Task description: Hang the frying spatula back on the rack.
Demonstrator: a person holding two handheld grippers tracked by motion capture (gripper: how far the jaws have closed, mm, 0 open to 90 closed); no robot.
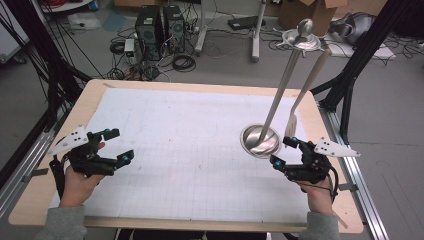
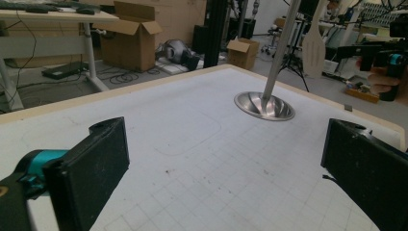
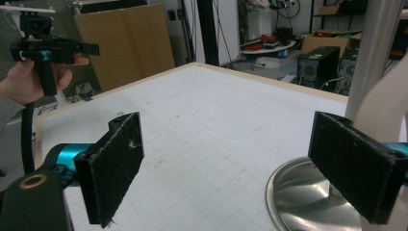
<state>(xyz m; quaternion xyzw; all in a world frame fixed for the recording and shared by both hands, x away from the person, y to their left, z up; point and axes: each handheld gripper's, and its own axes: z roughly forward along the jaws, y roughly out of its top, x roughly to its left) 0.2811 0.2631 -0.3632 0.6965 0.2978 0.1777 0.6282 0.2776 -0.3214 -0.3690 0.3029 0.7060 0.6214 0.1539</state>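
A steel utensil stand has a round dished base (image 1: pixel 260 141) on the right of the white grid mat (image 1: pixel 190 150). Its slanting pole (image 1: pixel 285 80) ends in a knob. A pale slotted spatula (image 1: pixel 309 82) hangs from the top of the stand. My right gripper (image 1: pixel 281 151) is open just right of the base, with nothing between its jaws. My left gripper (image 1: pixel 121 146) is open and empty over the mat's left side. The left gripper view has the base (image 2: pixel 264 106), pole (image 2: pixel 281 48) and spatula (image 2: pixel 313 45) far ahead. In the right gripper view the base (image 3: pixel 308 202) lies by the right jaw.
The wooden table edge (image 1: pixel 200 87) frames the mat. Black frame posts (image 1: pixel 350 75) and a rail (image 1: pixel 360 175) stand right of the table. Computers and cables (image 1: pixel 160 35) lie on the floor beyond. A faint rounded outline (image 1: pixel 200 132) is drawn mid-mat.
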